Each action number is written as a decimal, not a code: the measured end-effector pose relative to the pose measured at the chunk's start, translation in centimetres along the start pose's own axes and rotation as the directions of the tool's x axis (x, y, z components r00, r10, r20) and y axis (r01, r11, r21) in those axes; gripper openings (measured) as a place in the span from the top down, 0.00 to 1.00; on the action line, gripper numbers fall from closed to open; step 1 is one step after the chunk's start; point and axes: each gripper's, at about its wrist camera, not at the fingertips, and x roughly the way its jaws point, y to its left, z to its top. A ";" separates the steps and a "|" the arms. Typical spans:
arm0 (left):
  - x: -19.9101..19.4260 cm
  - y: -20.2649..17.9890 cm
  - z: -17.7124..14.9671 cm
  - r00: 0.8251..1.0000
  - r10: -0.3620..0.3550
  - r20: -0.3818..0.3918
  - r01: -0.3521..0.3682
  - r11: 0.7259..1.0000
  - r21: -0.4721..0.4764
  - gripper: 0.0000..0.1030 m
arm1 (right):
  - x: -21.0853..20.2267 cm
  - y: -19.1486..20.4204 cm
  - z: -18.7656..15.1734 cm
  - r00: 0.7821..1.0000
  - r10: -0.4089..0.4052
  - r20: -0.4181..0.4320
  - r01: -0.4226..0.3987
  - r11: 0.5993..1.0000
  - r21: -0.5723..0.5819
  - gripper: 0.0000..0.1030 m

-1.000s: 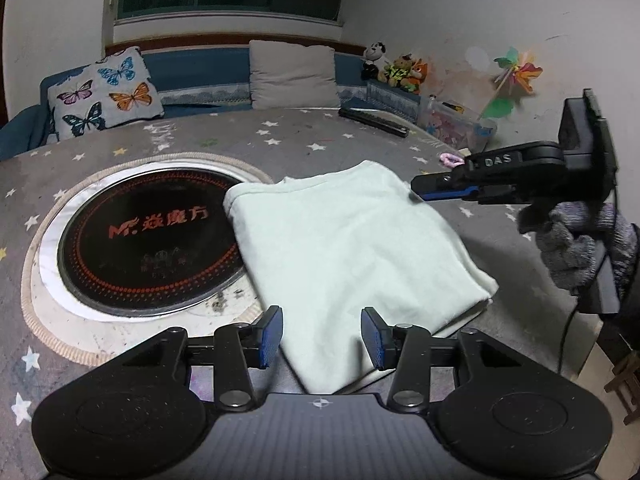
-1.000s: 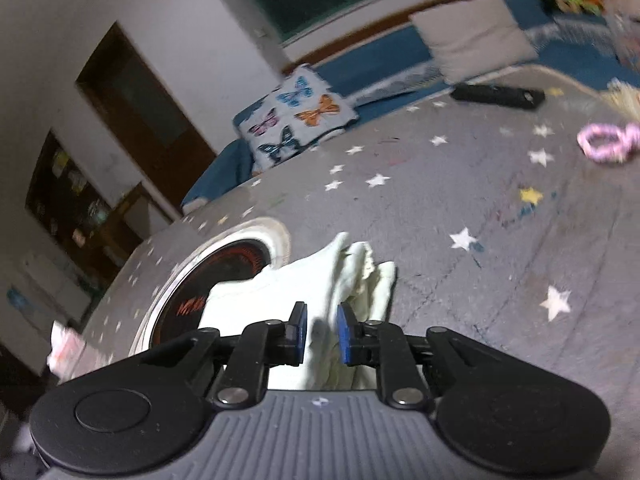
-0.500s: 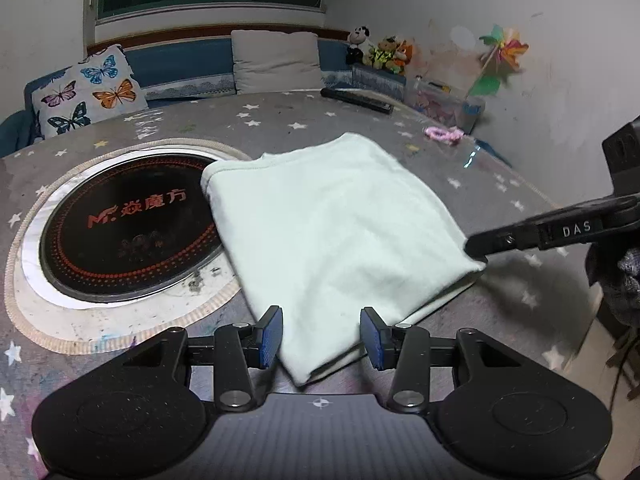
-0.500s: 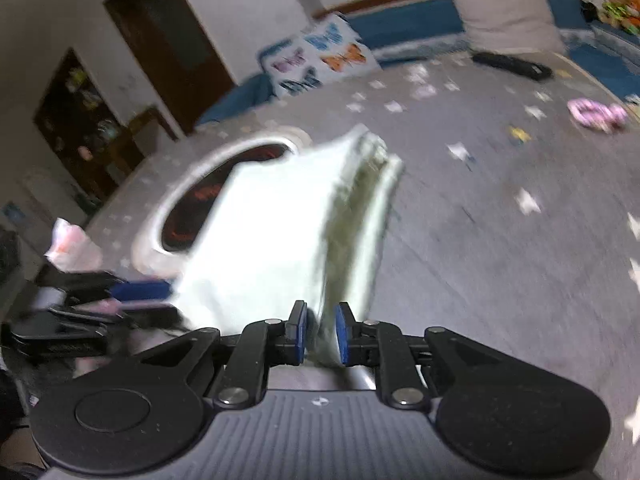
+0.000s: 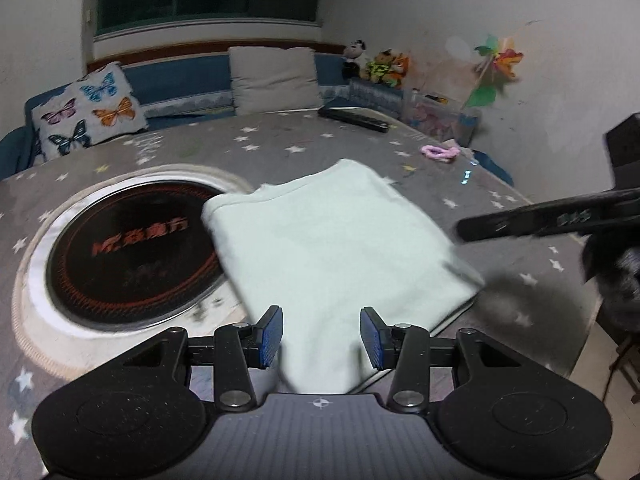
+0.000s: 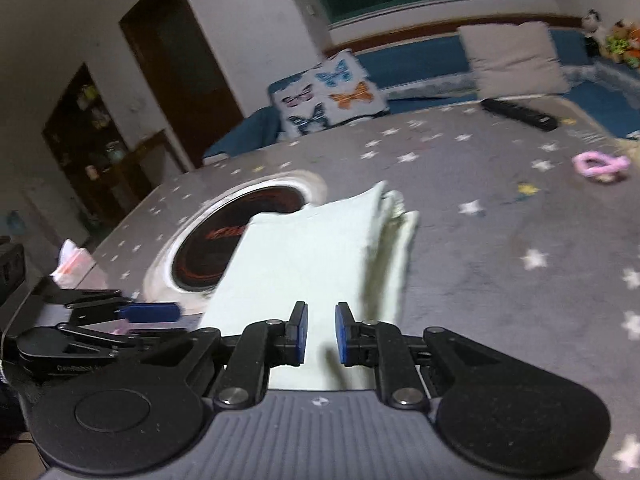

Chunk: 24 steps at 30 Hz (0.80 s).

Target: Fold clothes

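Observation:
A pale green folded garment (image 5: 332, 240) lies flat on the grey star-print table, its left edge over the round black cooktop (image 5: 132, 248). It also shows in the right wrist view (image 6: 320, 256), with stacked layers at its far right corner. My left gripper (image 5: 321, 336) is open above the garment's near edge, holding nothing. My right gripper (image 6: 321, 332) is slightly open over the garment's near right part, with no cloth between its pads. The right gripper also shows in the left wrist view (image 5: 532, 220) at the garment's right edge.
A pink hair tie (image 5: 440, 152) and a black remote (image 5: 354, 119) lie on the far right of the table. A butterfly pillow (image 5: 88, 114) and a beige pillow (image 5: 274, 80) sit behind. The table edge (image 5: 532, 344) drops off at right. A crumpled white-pink item (image 6: 70, 260) lies left.
My right gripper has let go of the garment's right edge and opened a little; the garment now lies flat. My left gripper has stayed open and pulled back slightly.

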 end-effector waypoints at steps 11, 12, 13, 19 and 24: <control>1.7 0.3 -0.8 0.998 0.005 -0.068 -0.005 1.000 0.009 0.56 | 0.3 -2.7 -1.2 0.995 -0.063 -0.074 0.067 0.996 0.055 0.87; 1.6 0.2 -0.6 0.998 0.005 -0.061 -0.004 1.000 0.012 0.56 | 0.2 -2.6 -0.7 0.996 -0.060 -0.062 0.063 0.997 0.051 0.87; 1.5 0.1 -0.2 0.999 0.004 -0.051 -0.003 1.000 0.012 0.56 | 0.2 -2.5 -0.3 0.997 -0.057 -0.050 0.059 0.997 0.046 0.87; 2.6 -0.4 1.9 1.000 0.006 -0.018 -0.005 1.000 0.024 0.55 | 2.8 -1.1 2.2 1.000 -0.029 0.003 0.029 1.000 0.002 0.86; 4.1 0.3 2.8 0.999 0.025 -0.031 -0.024 0.999 0.025 0.55 | 5.8 -2.1 2.7 0.998 -0.056 -0.029 0.056 0.998 0.018 0.87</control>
